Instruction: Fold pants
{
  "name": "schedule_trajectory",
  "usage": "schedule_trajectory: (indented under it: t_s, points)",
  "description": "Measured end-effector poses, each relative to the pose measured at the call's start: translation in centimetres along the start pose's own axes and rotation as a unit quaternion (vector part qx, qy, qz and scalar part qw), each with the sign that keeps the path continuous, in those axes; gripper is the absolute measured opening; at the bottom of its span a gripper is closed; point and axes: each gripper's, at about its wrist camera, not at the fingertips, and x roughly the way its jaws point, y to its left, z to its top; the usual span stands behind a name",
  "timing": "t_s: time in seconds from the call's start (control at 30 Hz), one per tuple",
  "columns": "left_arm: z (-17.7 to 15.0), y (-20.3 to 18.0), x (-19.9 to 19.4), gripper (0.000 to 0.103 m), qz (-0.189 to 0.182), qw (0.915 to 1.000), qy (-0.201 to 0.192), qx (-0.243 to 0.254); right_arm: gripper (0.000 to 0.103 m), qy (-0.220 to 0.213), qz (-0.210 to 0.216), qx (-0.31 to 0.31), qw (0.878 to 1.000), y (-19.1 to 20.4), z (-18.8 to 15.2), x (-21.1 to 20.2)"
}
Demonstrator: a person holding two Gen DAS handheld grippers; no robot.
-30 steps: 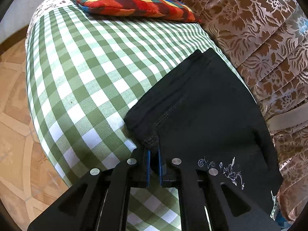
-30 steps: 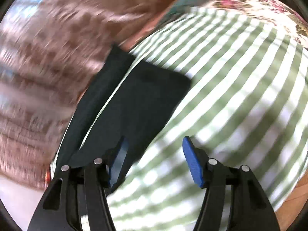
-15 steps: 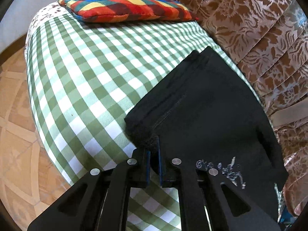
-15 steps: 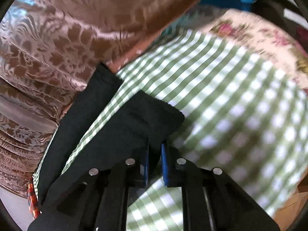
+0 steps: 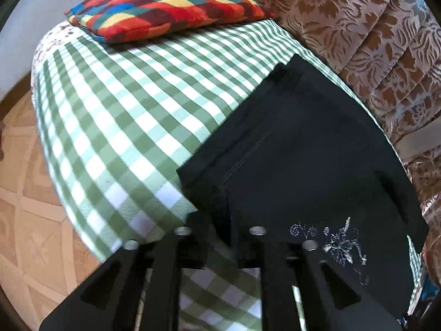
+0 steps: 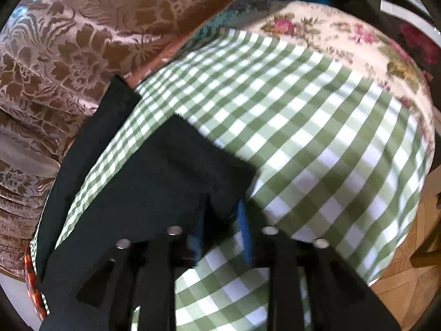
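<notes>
Left wrist view: black pants (image 5: 303,149) lie flat on green check cloth (image 5: 124,127), just ahead of and to the right of left gripper (image 5: 220,234); waist corner sits between its jaws, which have just been opening and now stand a bit apart, pads seemingly off the fabric. Right wrist view: right gripper (image 6: 220,226) has a leg-end corner between its blue pads (image 6: 244,220); jaws closed, then have just been opening again; gap shows, so prob. not clamped. Progress, judged: pants spread out, both legs apart w/ cloth showing between them; no fold made yet; legs still to be laid together, then folded across. Count: 1 pants, 2 legs, 2 grippers, 1 check cloth, 1 multicolour cushion (image 5: 165,8) far ahead of left gripper, 1 brown floral drape (image 6: 69,41) up-left of right gripper.
</notes>
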Motion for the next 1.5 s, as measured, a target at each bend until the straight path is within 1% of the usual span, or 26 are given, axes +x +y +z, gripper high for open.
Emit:
schedule_trajectory:
  t_s: [0.03, 0.07, 0.13, 0.2, 0.27, 0.33, 0.37, 0.4, 0.43, 0.5, 0.6, 0.67, 0.7, 0.73, 0.83, 0.97, 1.1, 1.17, 1.2, 1.23, 1.27, 1.3, 1.33, 1.4, 1.43, 1.5]
  points:
    - [0.3, 0.4, -0.9, 0.022, 0.011, 0.9999, -0.010, -0.002, 0.038, -0.009, -0.008, 0.000, 1.000, 0.1, 0.2, -0.4]
    - [0.7, 0.8, -1.9, 0.022, 0.010, 0.9997, -0.024, -0.006, 0.046, -0.033, -0.015, -0.002, 0.999, 0.1, 0.4, -1.8]
    - [1.5, 1.4, -3.4, 0.023, 0.002, 0.9988, -0.043, -0.022, 0.049, -0.063, -0.020, -0.020, 0.998, 1.1, 0.7, -3.4]
    - [2.9, 1.2, -4.6, 0.023, -0.015, 0.9976, -0.062, -0.028, 0.057, -0.067, -0.002, -0.033, 0.997, 2.6, 0.7, -4.1]
    - [4.8, -0.2, -5.2, 0.023, -0.061, 0.9954, -0.070, -0.026, 0.062, -0.056, 0.031, -0.052, 0.997, 5.2, 0.3, -4.1]
    - [6.7, -2.5, -4.9, 0.023, -0.088, 0.9934, -0.073, -0.013, 0.065, -0.041, 0.066, -0.090, 0.993, 9.1, -0.8, -3.4]
    - [7.7, -3.9, -4.5, 0.023, -0.100, 0.9924, -0.072, -0.005, 0.070, -0.030, 0.080, -0.105, 0.991, 10.6, -1.4, -3.0]
    - [8.5, -5.2, -4.0, 0.025, -0.110, 0.9914, -0.070, 0.000, 0.071, -0.014, 0.094, -0.123, 0.988, 12.4, -2.2, -2.3]
    - [9.8, -6.6, -3.1, 0.034, -0.127, 0.9897, -0.066, 0.004, 0.071, 0.005, 0.110, -0.149, 0.983, 14.8, -3.3, -1.4]
    - [11.9, -8.9, -1.2, 0.042, -0.143, 0.9882, -0.054, 0.009, 0.072, 0.026, 0.129, -0.178, 0.975, 17.8, -4.8, -0.2]
    - [15.8, -11.7, 3.2, 0.042, -0.150, 0.9886, -0.015, -0.003, 0.073, 0.066, 0.151, -0.216, 0.962, 21.9, -7.3, 2.0]
    - [18.2, -13.0, 6.0, 0.042, -0.142, 0.9898, 0.008, -0.010, 0.074, 0.087, 0.157, -0.236, 0.955, 23.8, -8.8, 3.4]
    - [18.4, -13.2, 6.8, 0.042, -0.138, 0.9903, 0.010, -0.013, 0.074, 0.098, 0.158, -0.242, 0.952, 24.5, -9.4, 4.1]
    - [19.8, -14.0, 8.4, 0.042, -0.129, 0.9914, 0.017, -0.015, 0.074, 0.110, 0.157, -0.249, 0.949, 25.2, -10.0, 5.0]
    - [22.2, -14.8, 11.6, 0.042, -0.114, 0.9924, 0.034, -0.029, 0.077, 0.128, 0.149, -0.250, 0.948, 26.0, -10.9, 6.6]
    - [24.5, -16.1, 15.3, 0.042, -0.078, 0.9957, 0.046, -0.018, 0.085, 0.132, 0.147, -0.242, 0.950, 26.2, -10.8, 7.5]
    - [25.3, -17.1, 18.1, 0.042, -0.054, 0.9970, 0.056, -0.008, 0.091, 0.131, 0.139, -0.249, 0.949, 27.2, -11.1, 7.8]
    - [25.4, -17.7, 18.8, 0.042, -0.041, 0.9978, 0.051, 0.002, 0.092, 0.126, 0.132, -0.257, 0.949, 27.4, -11.3, 7.8]
    - [25.5, -18.2, 19.1, 0.037, -0.034, 0.9982, 0.047, 0.014, 0.092, 0.124, 0.130, -0.260, 0.949, 27.4, -11.4, 7.7]
    - [25.2, -18.9, 19.2, 0.013, -0.010, 0.9984, 0.037, 0.041, 0.092, 0.123, 0.129, -0.262, 0.948, 27.4, -11.4, 7.7]
    - [24.9, -19.3, 19.1, 0.009, -0.014, 0.9980, 0.034, 0.051, 0.092, 0.123, 0.130, -0.260, 0.949, 27.3, -11.4, 7.7]
    - [24.6, -19.6, 18.6, 0.007, -0.027, 0.9978, 0.025, 0.055, 0.092, 0.124, 0.131, -0.258, 0.949, 27.1, -11.3, 7.7]
    - [24.1, -19.9, 17.4, 0.007, -0.047, 0.9969, 0.003, 0.062, 0.092, 0.125, 0.133, -0.255, 0.949, 27.1, -11.2, 7.7]
    - [22.9, -20.2, 14.6, 0.007, -0.093, 0.9920, -0.034, 0.078, 0.092, 0.125, 0.133, -0.255, 0.950, 27.0, -11.1, 7.7]
    - [22.0, -20.3, 12.5, 0.006, -0.125, 0.9865, -0.054, 0.090, 0.092, 0.124, 0.133, -0.256, 0.949, 27.1, -11.2, 7.7]
    - [19.9, -20.3, 8.7, 0.006, -0.188, 0.9713, -0.086, 0.117, 0.092, 0.122, 0.134, -0.258, 0.949, 27.0, -11.2, 7.6]
